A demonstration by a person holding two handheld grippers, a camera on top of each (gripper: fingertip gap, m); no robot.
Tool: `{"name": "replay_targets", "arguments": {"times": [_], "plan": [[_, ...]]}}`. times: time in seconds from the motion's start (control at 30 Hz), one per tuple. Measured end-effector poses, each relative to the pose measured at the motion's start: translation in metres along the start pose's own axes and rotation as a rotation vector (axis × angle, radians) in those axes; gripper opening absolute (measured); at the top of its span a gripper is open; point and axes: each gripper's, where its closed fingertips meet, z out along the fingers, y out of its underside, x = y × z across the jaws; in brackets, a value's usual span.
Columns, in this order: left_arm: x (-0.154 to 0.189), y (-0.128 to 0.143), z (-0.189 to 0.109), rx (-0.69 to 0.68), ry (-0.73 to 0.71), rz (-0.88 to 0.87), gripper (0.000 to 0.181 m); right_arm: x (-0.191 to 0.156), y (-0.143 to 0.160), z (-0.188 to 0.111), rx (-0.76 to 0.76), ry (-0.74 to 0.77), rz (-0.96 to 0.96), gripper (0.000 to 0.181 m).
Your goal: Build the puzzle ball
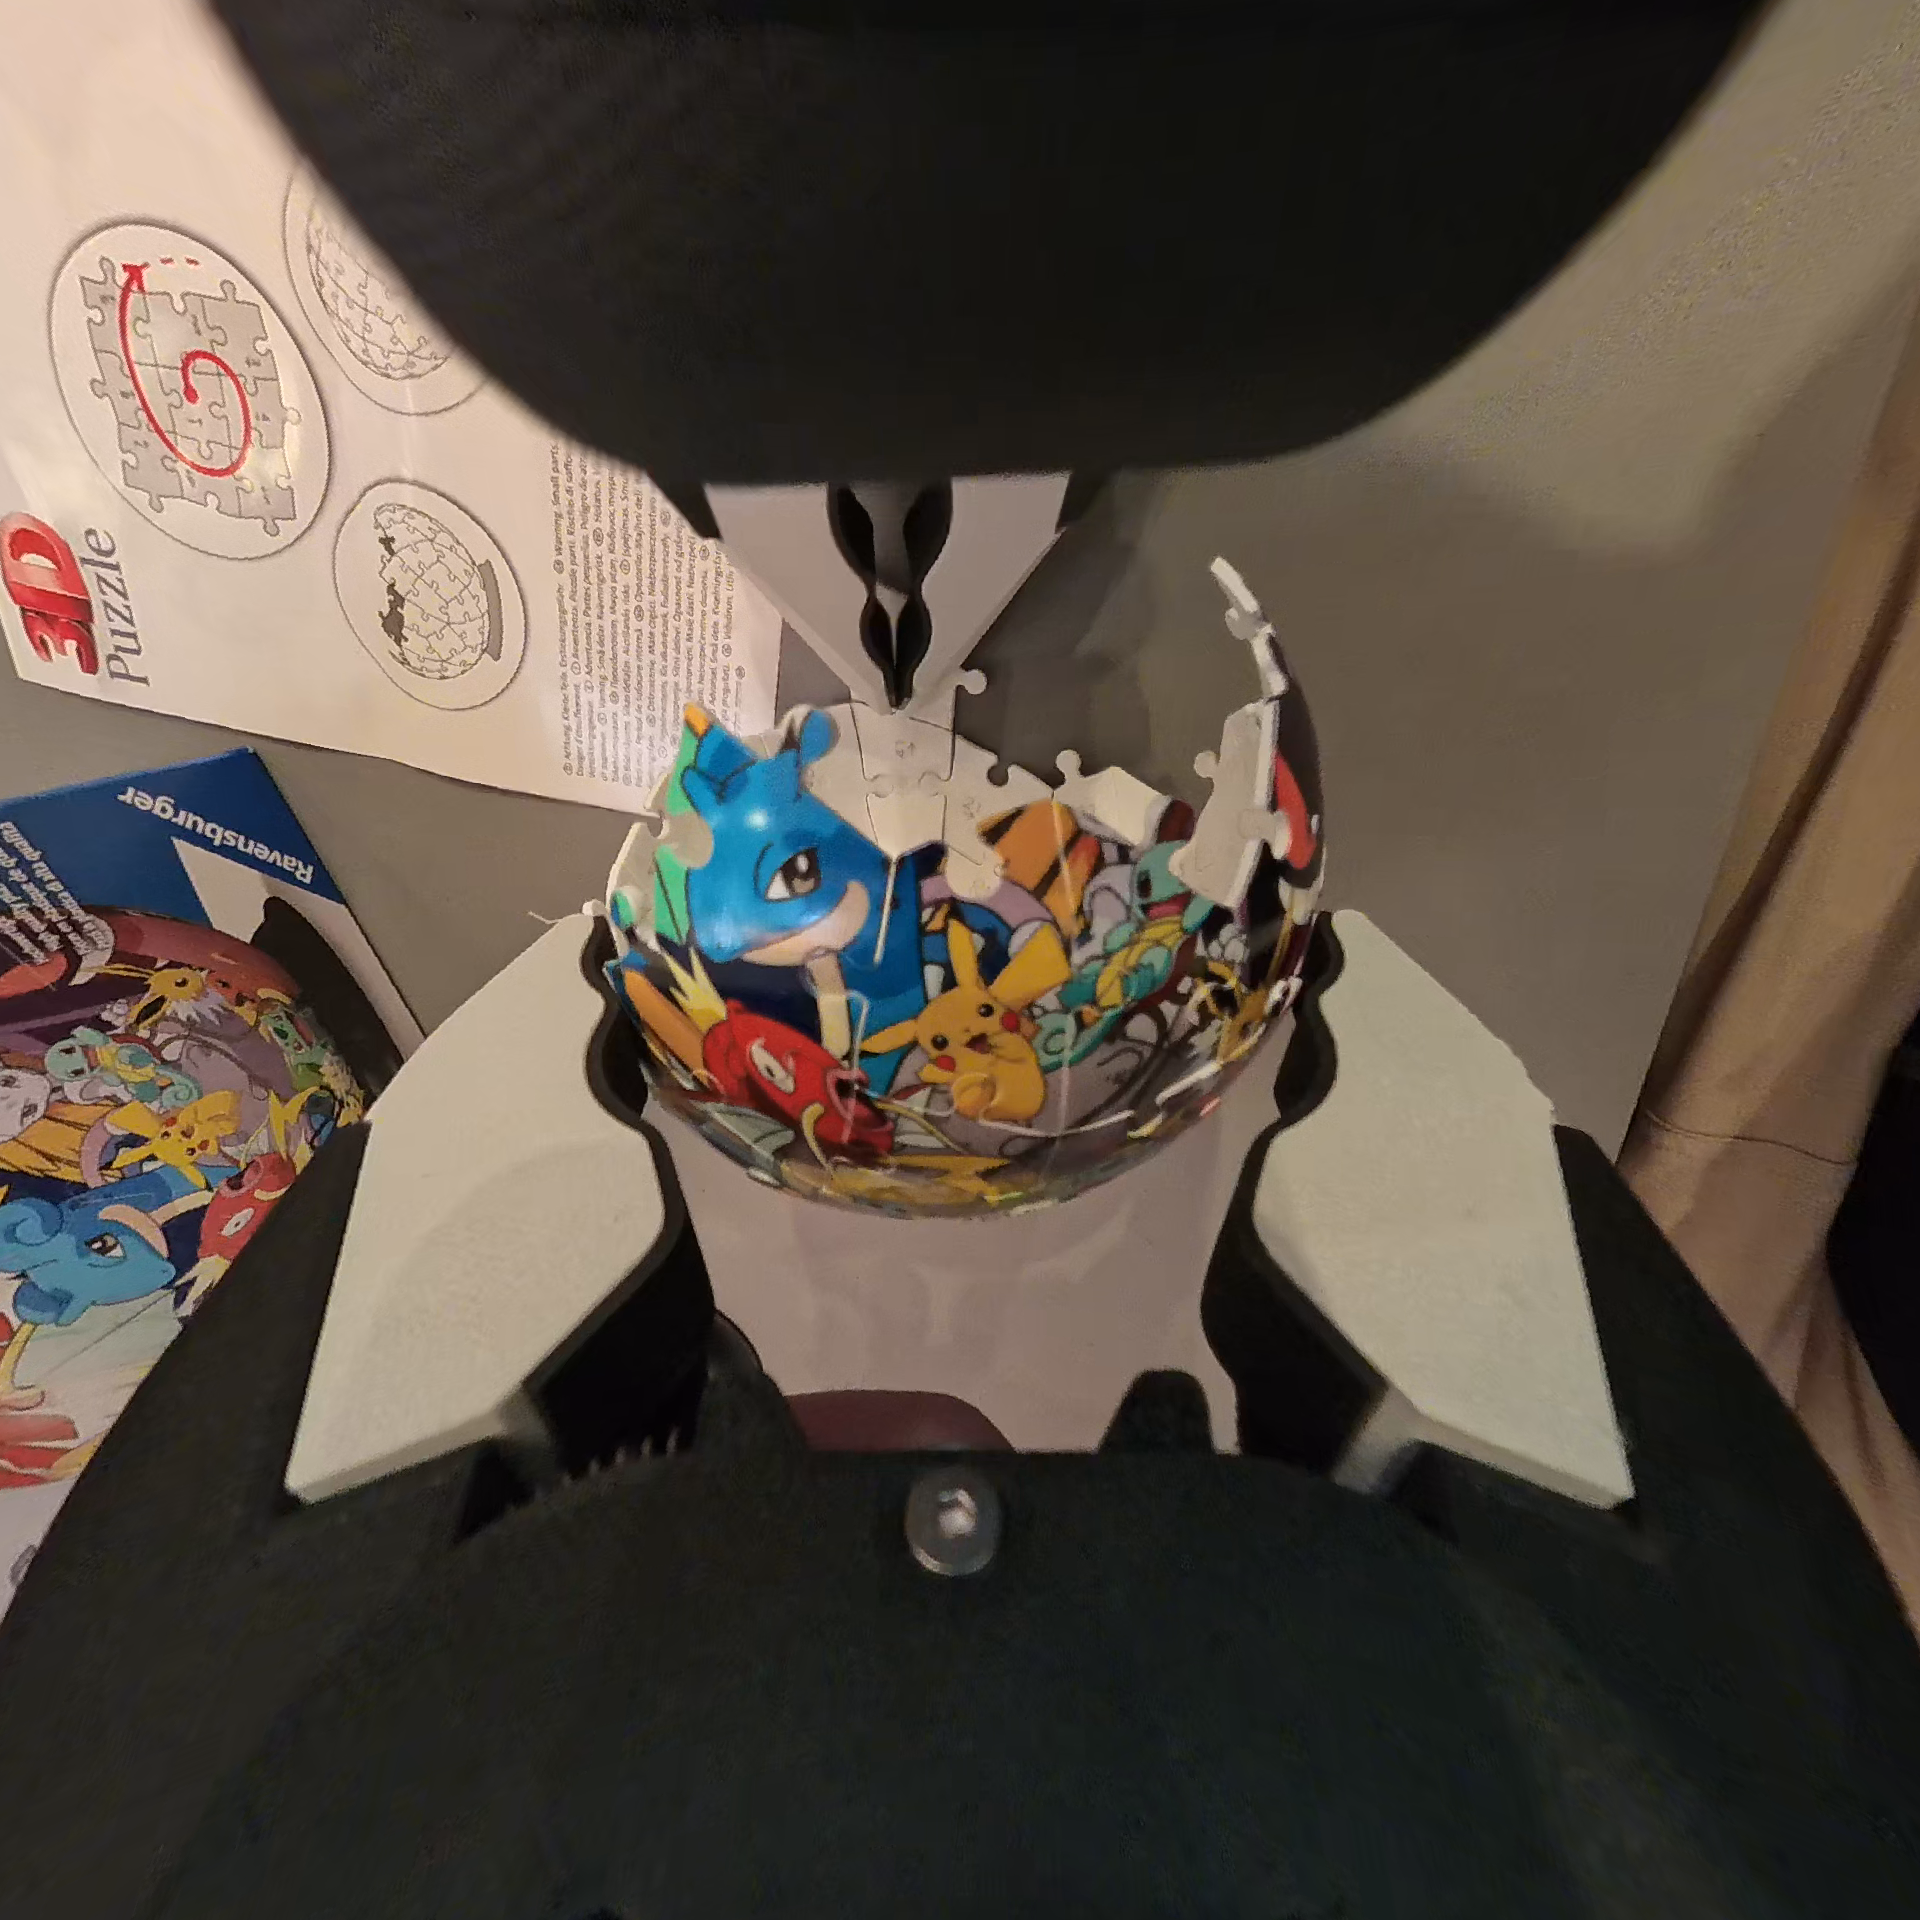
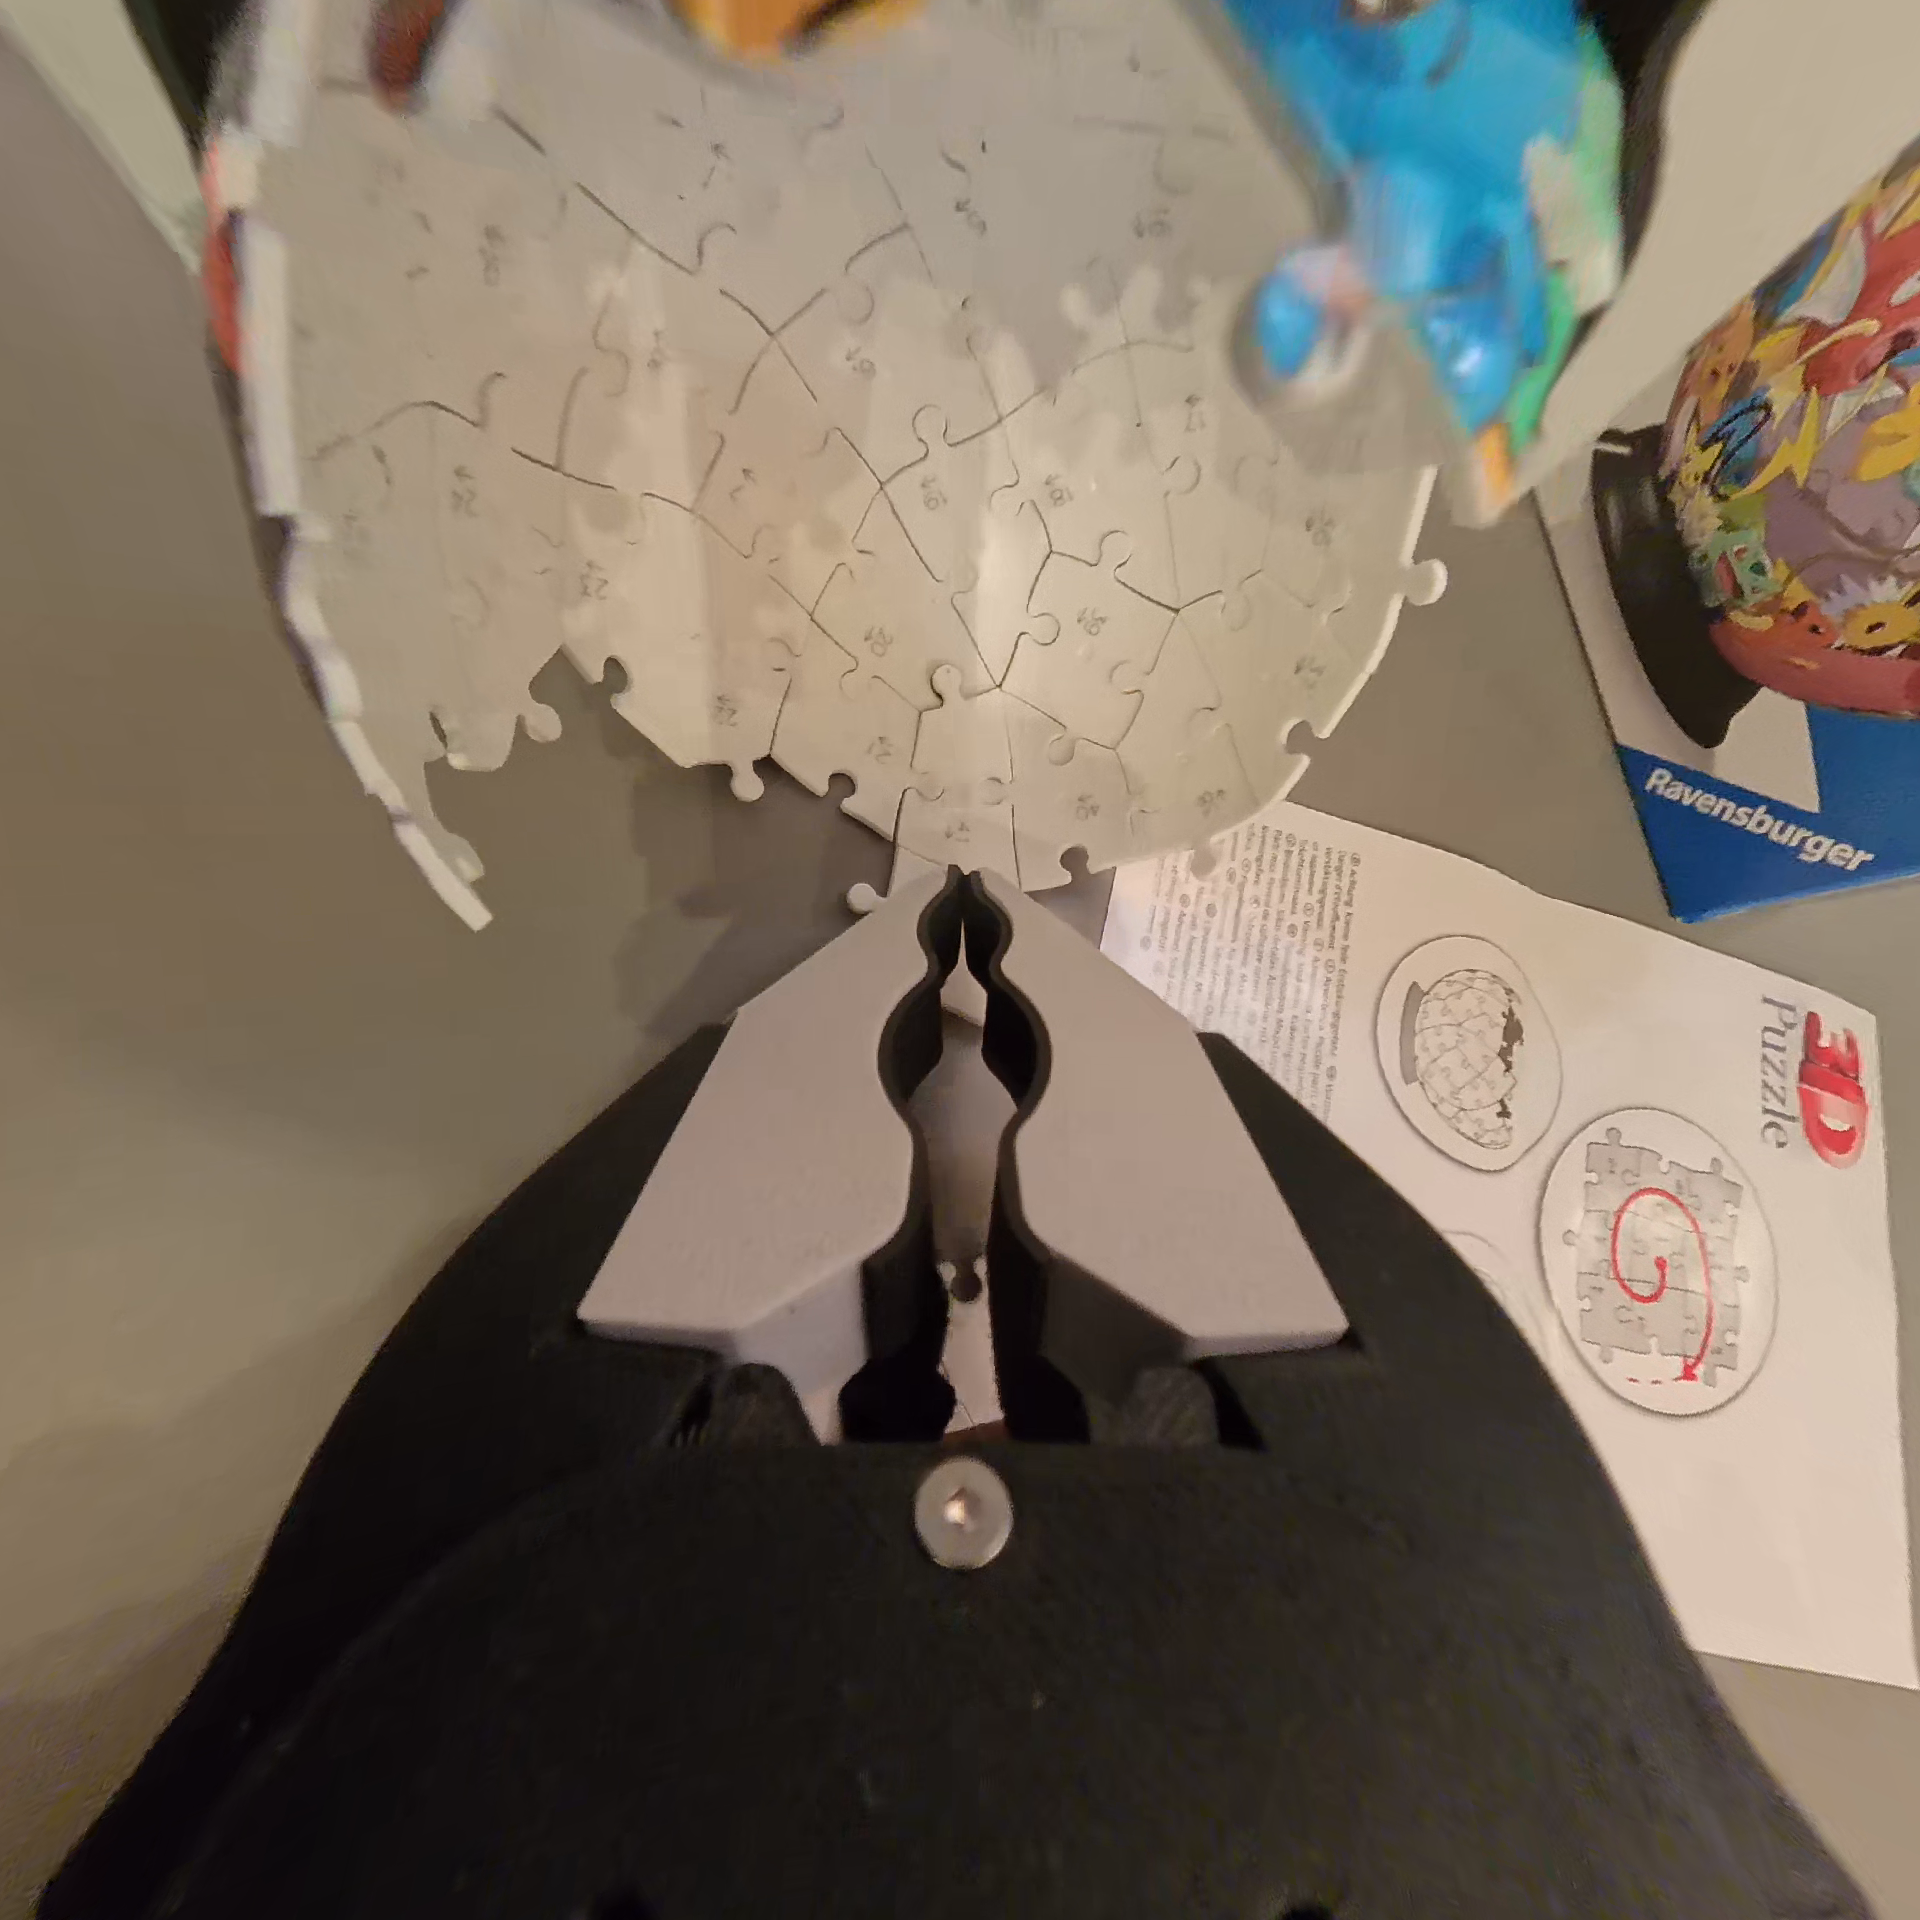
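The half-built puzzle ball (image 1: 935, 997) is a colourful open shell with cartoon creatures outside and a white inside. My left gripper (image 1: 951, 997) is shut on it, one finger on each side, above the grey table. In the right wrist view the ball's white numbered inside (image 2: 831, 468) fills the top. My right gripper (image 2: 961, 883) is shut on a white puzzle piece (image 2: 883, 888) and holds it against the ball's rim. The right gripper also shows in the left wrist view (image 1: 899, 681), at the ball's far rim, on the piece (image 1: 904, 743).
A white instruction sheet (image 1: 312, 416) lies on the grey table behind the ball; it also shows in the right wrist view (image 2: 1558, 1143). The blue puzzle box (image 1: 156, 1039) lies to the left (image 2: 1766, 520). Beige cloth (image 1: 1787, 831) hangs at the right. The grippers' ends are close to 8 cm from one another.
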Motion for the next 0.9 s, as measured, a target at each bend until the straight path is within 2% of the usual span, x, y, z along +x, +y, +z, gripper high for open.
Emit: {"name": "replay_targets", "arguments": {"times": [0.37, 0.73, 0.9], "plan": [[-0.0023, -0.0065, 0.0004, -0.009, 0.014, 0.014, 0.12, -0.0007, 0.0021, 0.0, 0.019, -0.108, 0.167, 0.0], [-0.0032, -0.0043, -0.0019, 0.029, -0.008, -0.017, 0.12, -0.0008, 0.0022, 0.0001, 0.019, -0.106, 0.169, 0.0], [-0.0043, -0.0053, -0.0067, 0.074, -0.027, -0.03, 0.126, -0.0007, 0.0021, 0.0001, 0.021, -0.108, 0.17, 0.0]]}}
